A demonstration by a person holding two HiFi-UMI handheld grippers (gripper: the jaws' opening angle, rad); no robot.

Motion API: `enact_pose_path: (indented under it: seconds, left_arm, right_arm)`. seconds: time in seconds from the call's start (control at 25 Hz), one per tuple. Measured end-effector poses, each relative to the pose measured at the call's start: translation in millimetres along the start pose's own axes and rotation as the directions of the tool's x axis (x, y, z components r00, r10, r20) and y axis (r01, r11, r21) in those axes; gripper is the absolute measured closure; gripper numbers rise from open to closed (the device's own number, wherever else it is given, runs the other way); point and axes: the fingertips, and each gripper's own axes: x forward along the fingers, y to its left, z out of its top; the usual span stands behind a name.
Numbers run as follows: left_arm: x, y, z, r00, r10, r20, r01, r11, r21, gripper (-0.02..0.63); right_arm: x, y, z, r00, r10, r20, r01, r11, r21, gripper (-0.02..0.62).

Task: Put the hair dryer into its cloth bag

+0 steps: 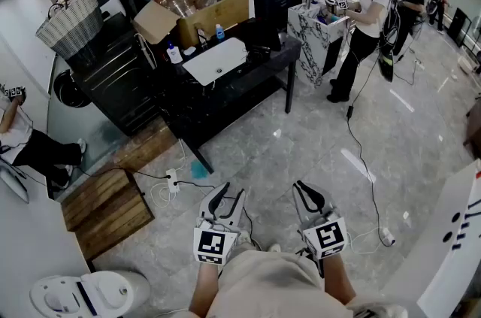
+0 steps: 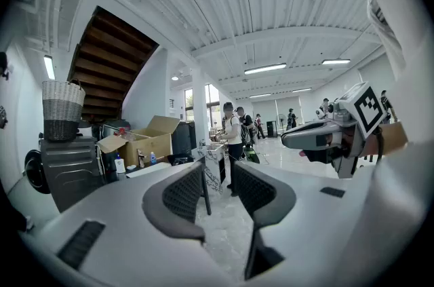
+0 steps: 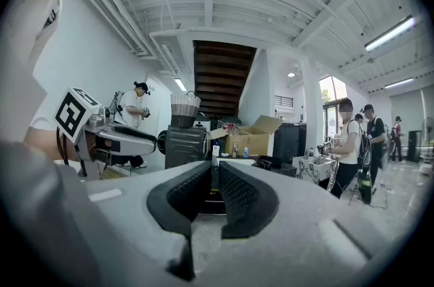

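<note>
We hold both grippers out level above the grey marble floor (image 1: pixel 301 136), well apart from the long black table (image 1: pixel 225 83). The left gripper (image 1: pixel 231 193) has its jaws narrowly apart with nothing between them, and the right gripper (image 1: pixel 307 190) has its jaws all but together, also empty. We cannot pick out the hair dryer or its cloth bag among the table's clutter.

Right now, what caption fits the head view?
Left hand-held gripper and right hand-held gripper over glossy grey floor, facing open brown cardboard box.
</note>
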Motion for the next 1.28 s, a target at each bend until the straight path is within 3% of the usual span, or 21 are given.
enact_pose_path:
  seconds: [0.28, 0.6, 0.88, 1.28]
  left_arm:
    - [8.8, -23.0, 1.1, 1.0, 0.004, -0.007, -0.004, 1.0, 0.007, 0.459]
    - [40.9, -18.8, 1.7, 1.0, -0.009, -0.006, 0.009, 1.0, 0.01, 0.462]
    - [82.5, 10.4, -4.0, 0.999, -0.031, -0.017, 0.031, 0.999, 0.011, 0.465]
    - [141.4, 67.0, -1.0, 0.995, -0.09, -0.032, 0.091, 0.996, 0.005, 0.476]
  right_arm:
    - [-14.1, -21.5, -6.9, 1.0, -0.028, 0.009, 0.028, 1.0, 0.014, 0.575]
    - [3.1, -46.0, -9.1, 0.999, -0.04, 0.002, 0.04, 0.999, 0.011, 0.575]
    - [48.3, -64.8, -10.0, 0.998, -0.054, 0.02, 0.054, 0.998, -0.011, 0.575]
    - [125.1, -84.8, 1.9, 0.995, -0.091, -0.046, 0.093, 0.995, 0.032, 0.575]
